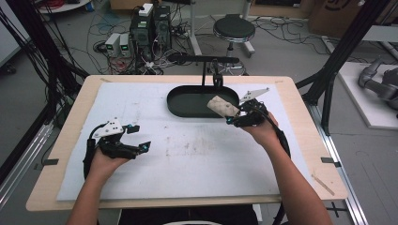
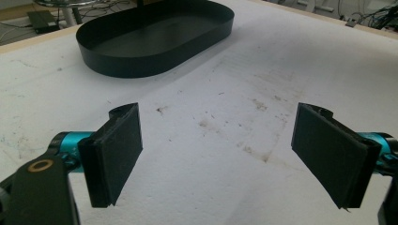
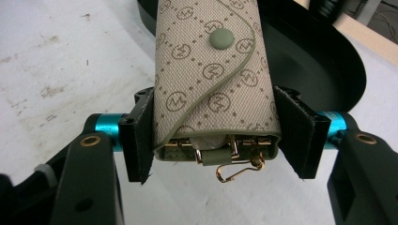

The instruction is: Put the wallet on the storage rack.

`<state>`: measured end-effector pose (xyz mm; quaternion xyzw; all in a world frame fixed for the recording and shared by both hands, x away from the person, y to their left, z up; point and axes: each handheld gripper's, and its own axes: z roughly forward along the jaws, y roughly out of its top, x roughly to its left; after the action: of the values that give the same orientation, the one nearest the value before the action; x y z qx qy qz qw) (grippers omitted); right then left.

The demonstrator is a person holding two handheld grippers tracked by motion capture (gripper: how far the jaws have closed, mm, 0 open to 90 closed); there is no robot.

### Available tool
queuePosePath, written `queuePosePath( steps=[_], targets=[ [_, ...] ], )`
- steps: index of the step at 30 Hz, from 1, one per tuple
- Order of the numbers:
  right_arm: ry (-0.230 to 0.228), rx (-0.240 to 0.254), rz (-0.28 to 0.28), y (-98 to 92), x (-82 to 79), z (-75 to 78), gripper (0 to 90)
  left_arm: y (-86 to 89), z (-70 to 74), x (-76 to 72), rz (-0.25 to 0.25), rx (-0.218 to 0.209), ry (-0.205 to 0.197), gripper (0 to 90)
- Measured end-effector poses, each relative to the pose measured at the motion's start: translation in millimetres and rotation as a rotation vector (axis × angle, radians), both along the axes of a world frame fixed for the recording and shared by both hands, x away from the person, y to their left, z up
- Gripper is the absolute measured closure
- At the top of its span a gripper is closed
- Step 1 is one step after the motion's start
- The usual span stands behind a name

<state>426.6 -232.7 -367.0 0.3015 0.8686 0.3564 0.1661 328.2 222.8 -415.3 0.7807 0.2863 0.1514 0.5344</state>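
Note:
A beige patterned pouch (image 3: 213, 70) with a green snap button and a gold clasp at its end is clamped between the jaws of my right gripper (image 3: 215, 136). In the high view the right gripper (image 1: 237, 116) holds the pouch (image 1: 222, 105) above the near right rim of the black oval tray (image 1: 187, 104). At the left of the white mat my left gripper (image 1: 141, 137) stays low, and in its own view the left gripper (image 2: 220, 157) stands wide open with bare mat between its pads. That view also has the tray (image 2: 141, 61) ahead, with nothing in the part I can see.
A white mat (image 1: 187, 154) covers most of the wooden table (image 1: 61, 154). A black stand (image 1: 206, 61) rises behind the tray. Beyond the table lie cables, computer boxes and a round stool (image 1: 233, 29). Black frame posts flank both sides.

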Motion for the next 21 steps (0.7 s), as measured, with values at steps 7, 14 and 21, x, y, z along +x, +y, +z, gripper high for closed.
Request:
queuePosePath(
  steps=[7,14,21],
  targets=[
    [-0.001,-0.024,0.016,12.9,22.3,5.9,37.1,-0.2,-0.5,0.2,0.000,0.001,0.004,16.6],
    [0.007,-0.042,0.041,30.5,44.8,5.7,37.1,-0.6,-1.7,1.0,-0.001,0.006,0.007,16.7],
    [0.020,-0.070,0.051,51.8,70.4,-2.9,37.0,-0.1,-2.1,1.4,0.002,0.008,0.008,16.7]
  ],
)
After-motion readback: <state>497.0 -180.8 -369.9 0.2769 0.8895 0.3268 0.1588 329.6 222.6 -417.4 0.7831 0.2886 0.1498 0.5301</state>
